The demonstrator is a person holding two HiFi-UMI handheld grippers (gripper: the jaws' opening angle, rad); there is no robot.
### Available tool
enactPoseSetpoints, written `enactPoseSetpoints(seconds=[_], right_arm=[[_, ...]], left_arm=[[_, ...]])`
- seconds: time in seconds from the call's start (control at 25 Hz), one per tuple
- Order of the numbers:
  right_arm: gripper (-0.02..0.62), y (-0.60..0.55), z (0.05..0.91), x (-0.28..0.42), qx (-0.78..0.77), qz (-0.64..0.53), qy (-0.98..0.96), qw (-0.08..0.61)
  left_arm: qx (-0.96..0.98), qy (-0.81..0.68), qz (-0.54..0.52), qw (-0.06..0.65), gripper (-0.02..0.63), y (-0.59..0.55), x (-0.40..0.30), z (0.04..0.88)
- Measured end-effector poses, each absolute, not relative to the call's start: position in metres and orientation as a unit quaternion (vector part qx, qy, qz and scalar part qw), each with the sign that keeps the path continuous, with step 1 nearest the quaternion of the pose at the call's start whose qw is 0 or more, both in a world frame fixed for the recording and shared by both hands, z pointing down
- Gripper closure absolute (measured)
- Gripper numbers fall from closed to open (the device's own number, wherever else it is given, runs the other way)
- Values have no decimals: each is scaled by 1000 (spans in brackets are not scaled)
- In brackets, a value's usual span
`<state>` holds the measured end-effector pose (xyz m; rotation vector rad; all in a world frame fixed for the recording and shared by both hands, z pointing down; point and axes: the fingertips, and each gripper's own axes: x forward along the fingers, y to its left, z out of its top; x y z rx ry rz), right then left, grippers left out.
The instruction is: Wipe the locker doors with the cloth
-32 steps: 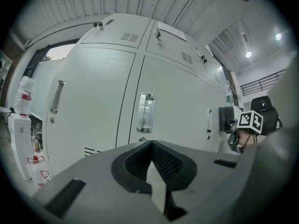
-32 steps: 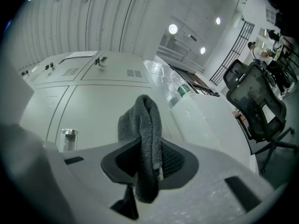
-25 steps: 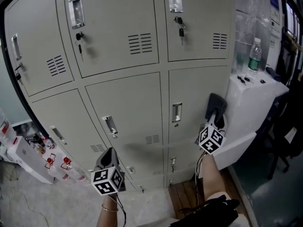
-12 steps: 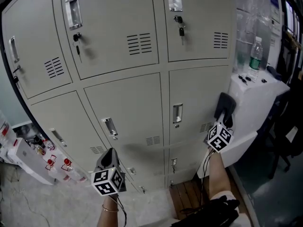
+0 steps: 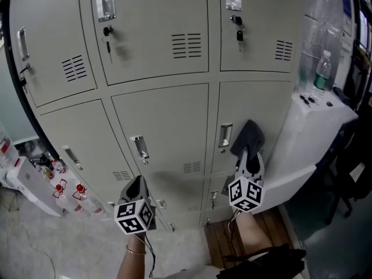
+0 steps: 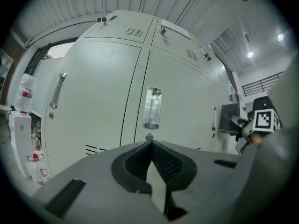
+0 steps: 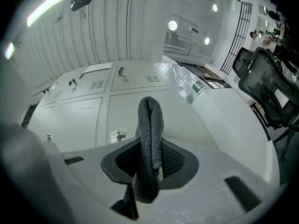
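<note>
The right gripper (image 5: 249, 158) pinches the cloth (image 5: 249, 137): dark grey, folded over, jaws clamped on its lower part w/ the fold sticking out past the tips. In the right gripper view the cloth runs straight along the jaw line btw the pads, so its long axis = the gripper's own axis, aimed at the locker face.

In the head view the cloth sits over the mid-row, right-col. locker door (image 5: 264, 106), just right of that door's handle (image 5: 225, 135). It looks laid against the metal, but actual contact can't be confirmed from these angles.

The left gripper (image 5: 136, 188) has its jaws pressed together w/ nothing btw them. It hangs low in front of the bottom row, well apart from the cloth. So the right hand is the working one.

Most of that panel lies up and to the right of the fold. Judgement: the coming stroke prob. needs the fold kept flat to the door and carried up or sideways, steering round the handle.

Containers:
- All locker doors are shut, contents not visible. Keys (image 5: 107, 39) hang in two top-row locks.
- A water bottle (image 5: 321, 71) stands on the white unit (image 5: 302, 138) at right.
- Small red-labelled bottles (image 5: 60, 185) sit by a low white stand (image 5: 26, 182) at left.
</note>
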<state>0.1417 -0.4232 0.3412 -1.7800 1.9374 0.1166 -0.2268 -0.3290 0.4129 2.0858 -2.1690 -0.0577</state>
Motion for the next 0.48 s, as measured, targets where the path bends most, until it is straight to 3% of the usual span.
enactPoseSetpoints(seconds=[0.48], right_arm=[[517, -360, 381, -74, -496, 64, 844, 194]], left_arm=[[661, -745, -26, 88, 603, -297, -282, 437]])
